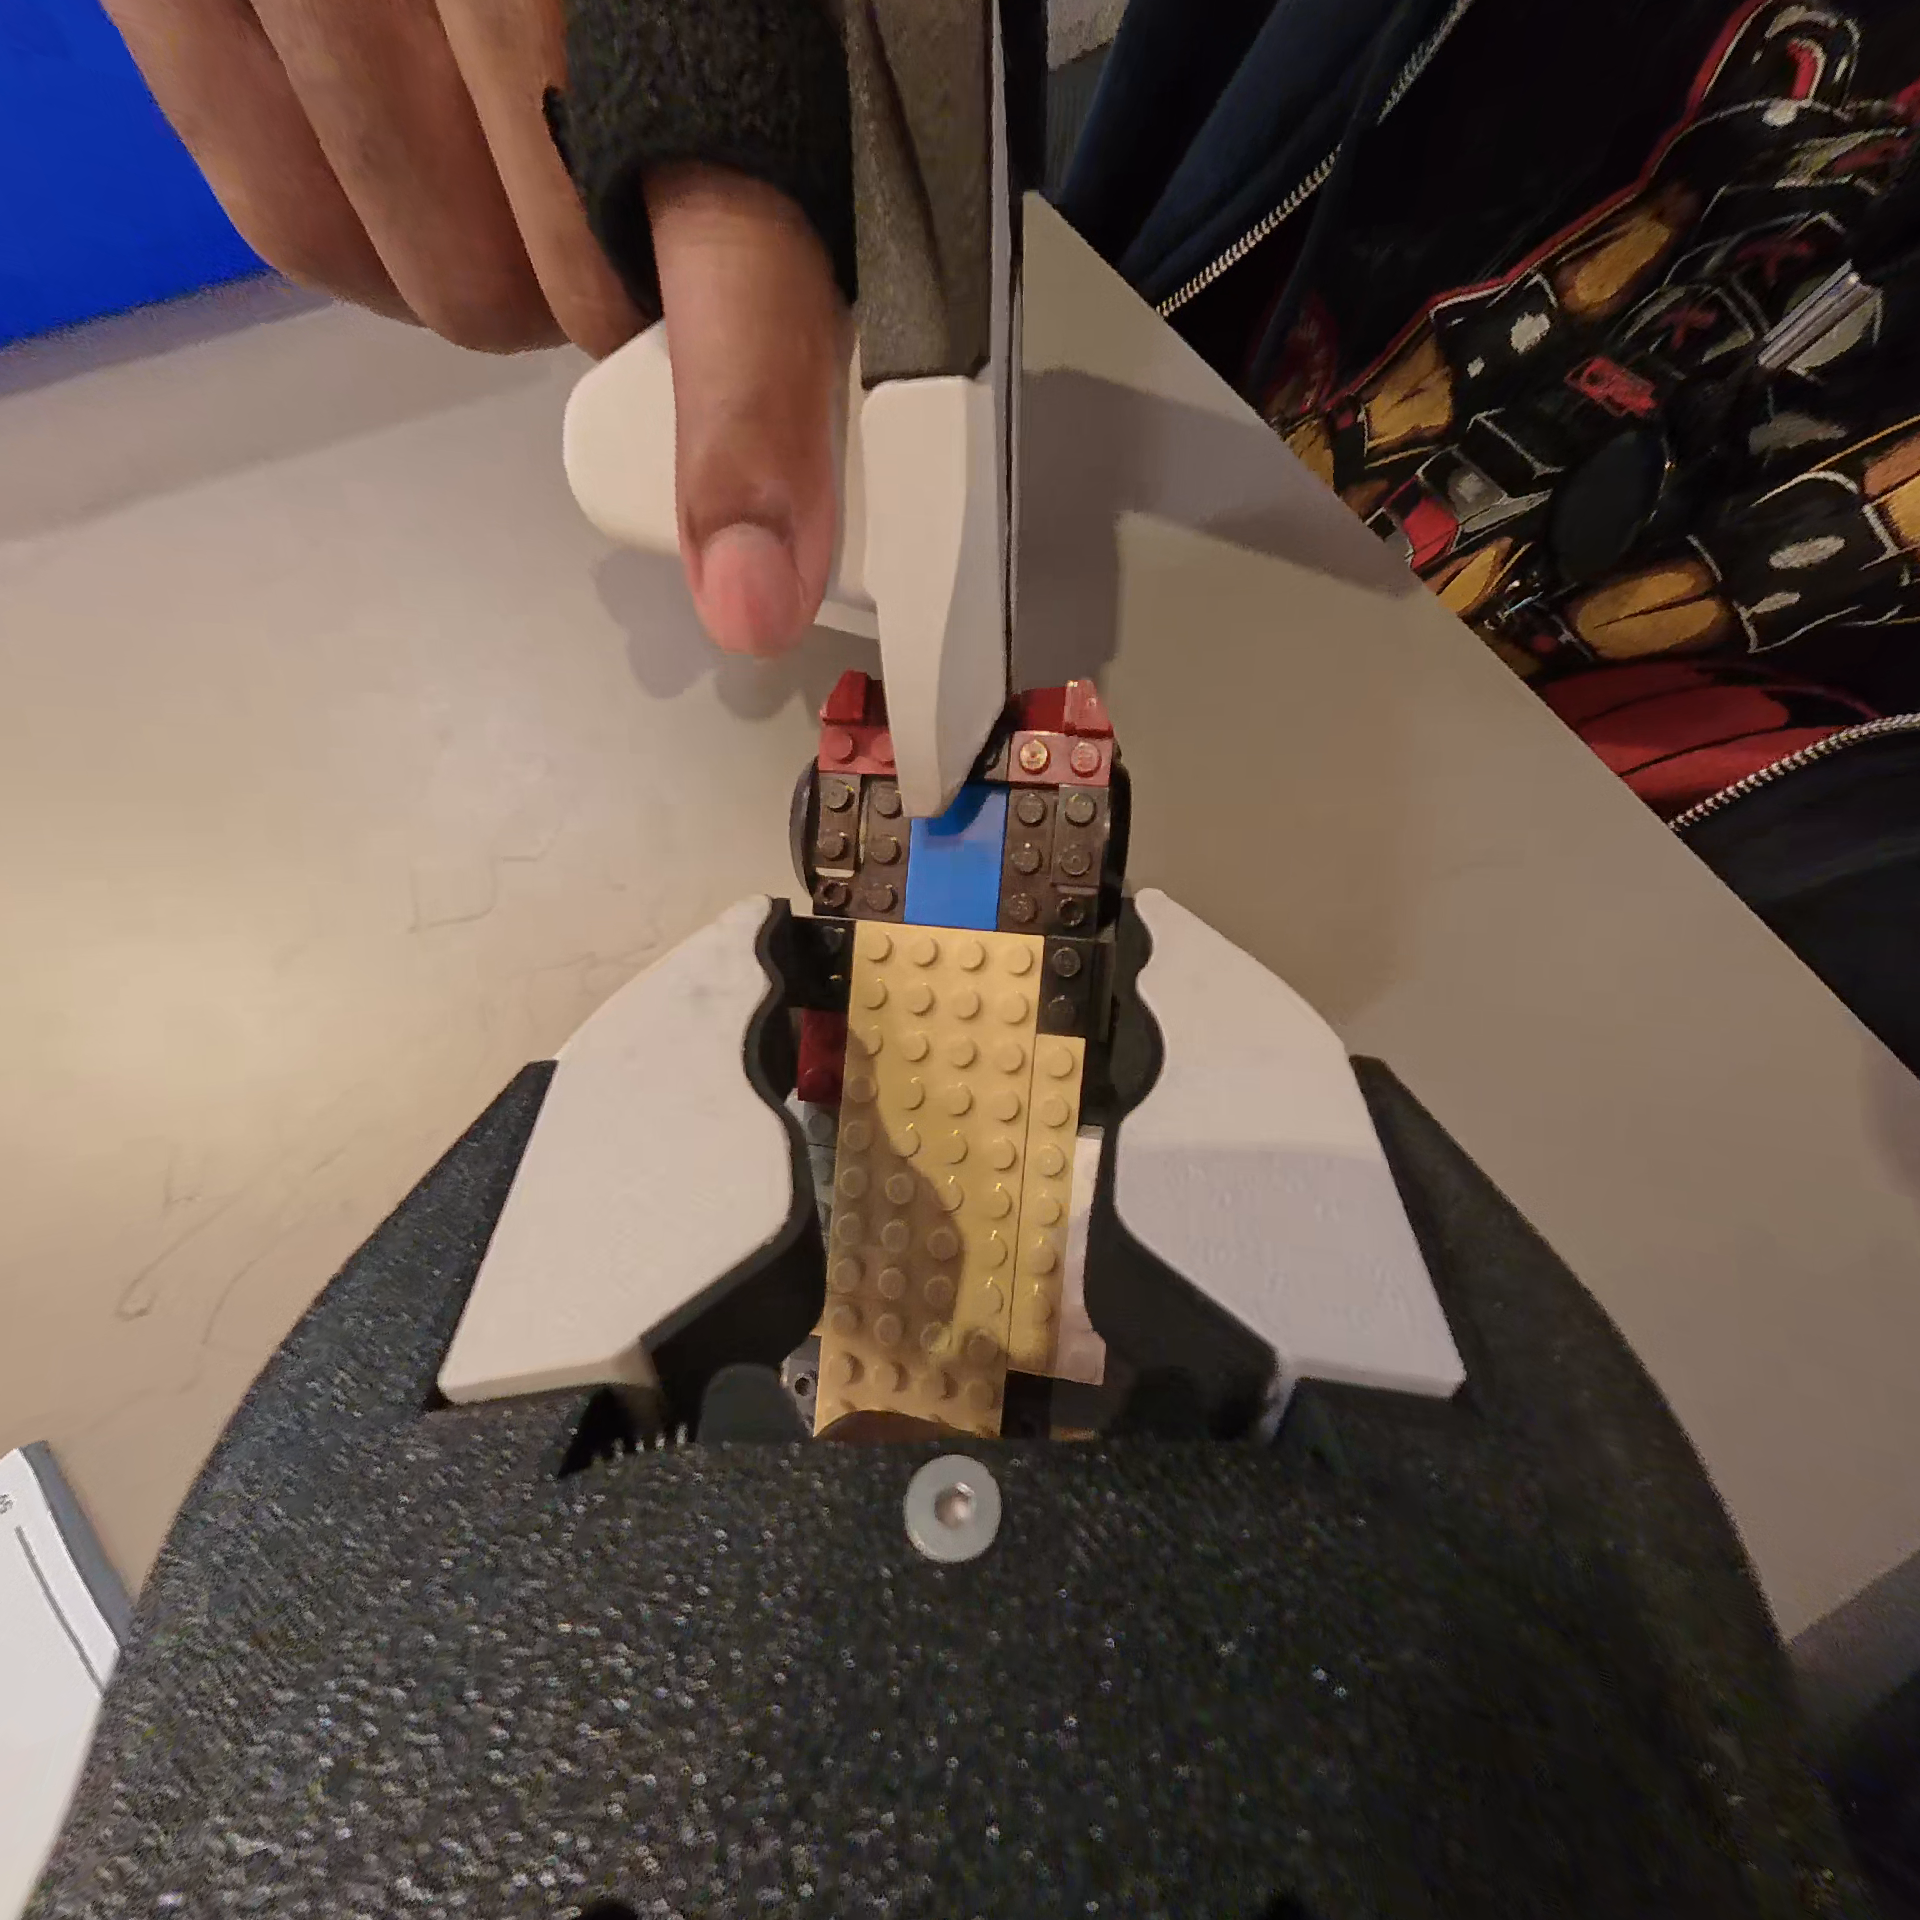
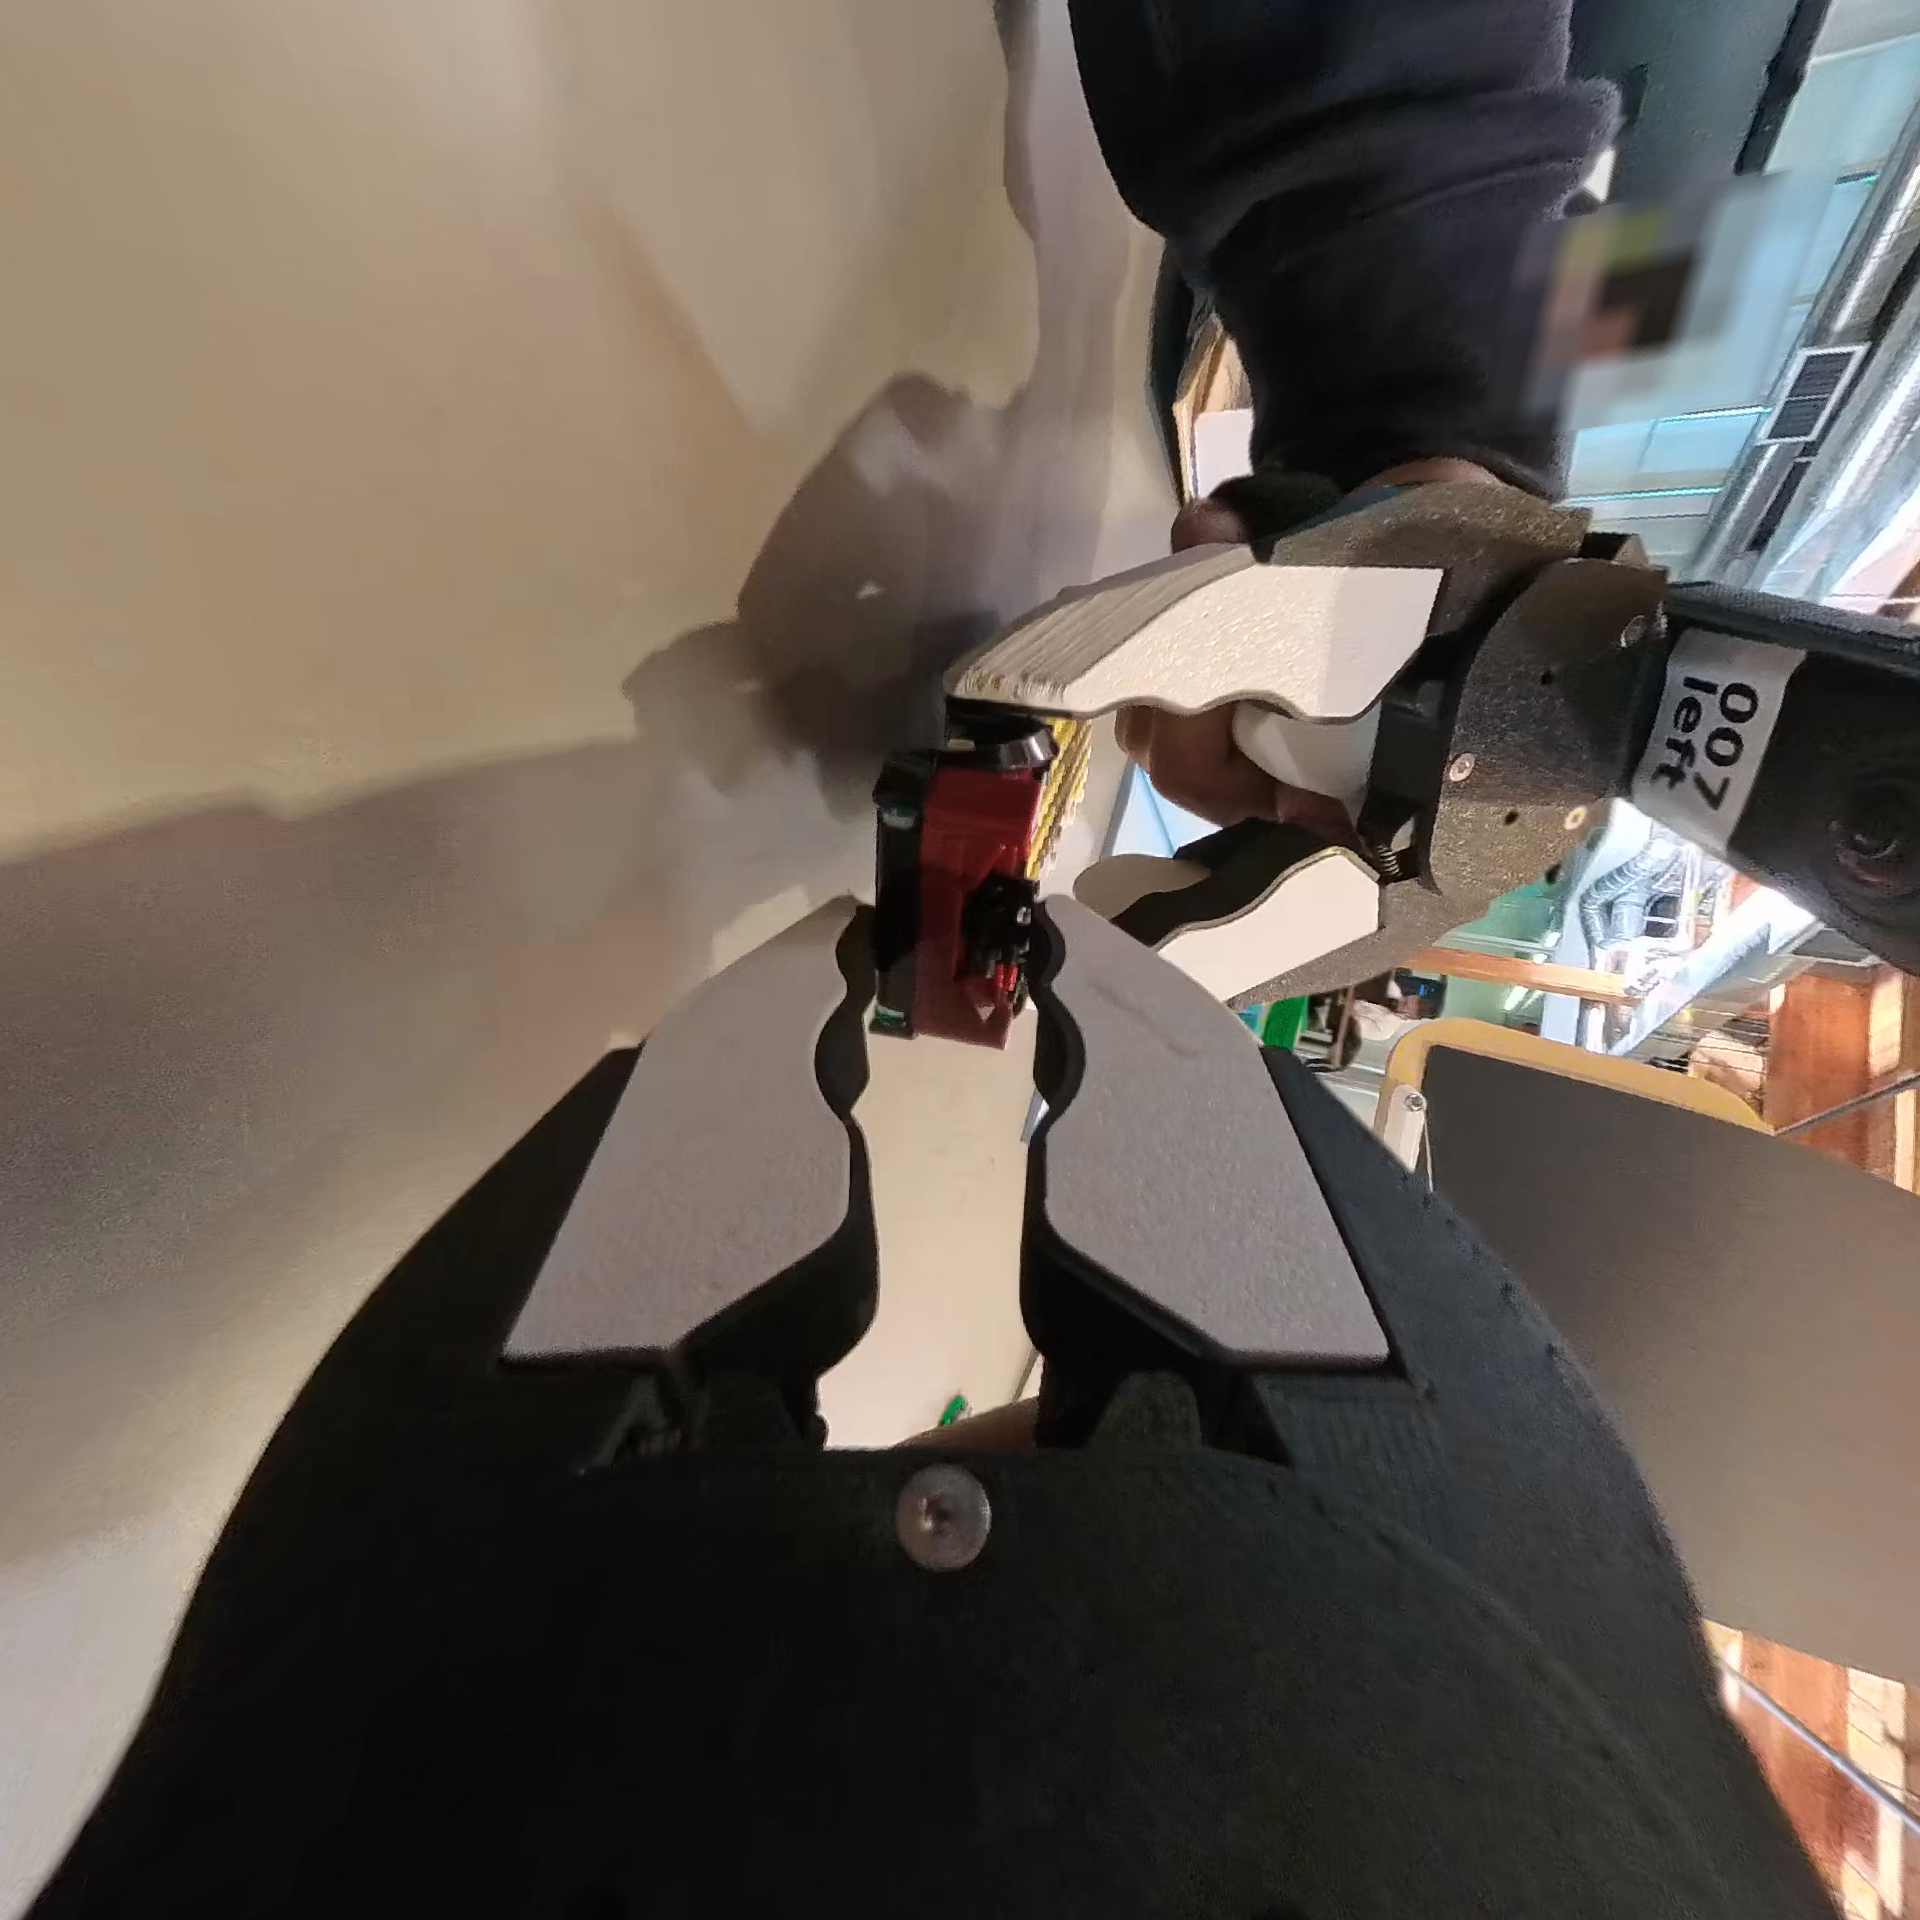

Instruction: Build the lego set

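My left gripper is shut on a brick model with tan studded plates on top, black and dark red sides and a blue tile at its front. Both pads press on the model's sides. My right gripper is shut on the model's dark red and black front end. In the left wrist view one of its white fingers comes down from above onto the blue tile. The left gripper also shows in the right wrist view, clamped on the model.
A beige table lies below, with its edge running diagonally at the right. A person in a dark zipped jacket stands beyond that edge. A hand in a black fingerless glove holds the right gripper. A white paper lies at the lower left.
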### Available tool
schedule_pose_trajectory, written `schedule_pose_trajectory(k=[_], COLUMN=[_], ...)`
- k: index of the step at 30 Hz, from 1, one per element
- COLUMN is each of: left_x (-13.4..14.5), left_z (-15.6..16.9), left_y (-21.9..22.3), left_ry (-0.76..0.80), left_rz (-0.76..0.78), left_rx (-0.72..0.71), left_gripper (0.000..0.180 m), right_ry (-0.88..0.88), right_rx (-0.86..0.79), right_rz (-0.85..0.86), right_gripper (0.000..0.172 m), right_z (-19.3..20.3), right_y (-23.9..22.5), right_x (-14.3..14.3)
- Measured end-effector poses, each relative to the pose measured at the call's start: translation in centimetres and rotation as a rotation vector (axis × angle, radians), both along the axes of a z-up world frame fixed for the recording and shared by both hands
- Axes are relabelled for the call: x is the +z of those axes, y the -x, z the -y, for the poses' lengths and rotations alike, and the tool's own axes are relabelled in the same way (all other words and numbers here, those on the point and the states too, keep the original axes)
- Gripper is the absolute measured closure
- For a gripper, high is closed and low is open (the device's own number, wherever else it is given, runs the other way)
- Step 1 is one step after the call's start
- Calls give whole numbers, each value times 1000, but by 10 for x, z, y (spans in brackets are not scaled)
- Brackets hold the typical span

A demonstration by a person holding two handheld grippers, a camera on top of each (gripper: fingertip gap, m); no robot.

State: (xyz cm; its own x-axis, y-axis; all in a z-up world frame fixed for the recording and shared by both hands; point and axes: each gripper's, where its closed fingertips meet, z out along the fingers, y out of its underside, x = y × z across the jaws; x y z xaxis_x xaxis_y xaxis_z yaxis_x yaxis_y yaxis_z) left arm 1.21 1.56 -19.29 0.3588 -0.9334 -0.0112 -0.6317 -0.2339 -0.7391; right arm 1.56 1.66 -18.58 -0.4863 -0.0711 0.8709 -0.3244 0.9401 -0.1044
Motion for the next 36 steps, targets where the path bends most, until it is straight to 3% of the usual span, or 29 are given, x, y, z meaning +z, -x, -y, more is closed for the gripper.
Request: schedule_pose_trajectory(k=[8,12,17,21,26,36], left_x=[28,39,36,33,49,56], left_z=[1,1,10,4,-7,-12], left_y=[17,40,45,52,57,79], left_ry=[-122,-335,-520,-615,-705,-745], left_rz=[60,-41,-91,-176,-157,-163], left_rx=[172,382,547,632,721,837], left_gripper=[111,104,105,113,131,145], right_ry=[-9,17,31,34,73,102], right_rx=[-1,-18,-40,-55,-76,-83], right_rz=[105,192,279,372,466,544], right_gripper=[144,144,144,144,144,145], right_z=[-1,-2,-5,-6,-4,-3], right_y=[3,9,22,36,51,63], right_x=[11,21,40,51,61,67])
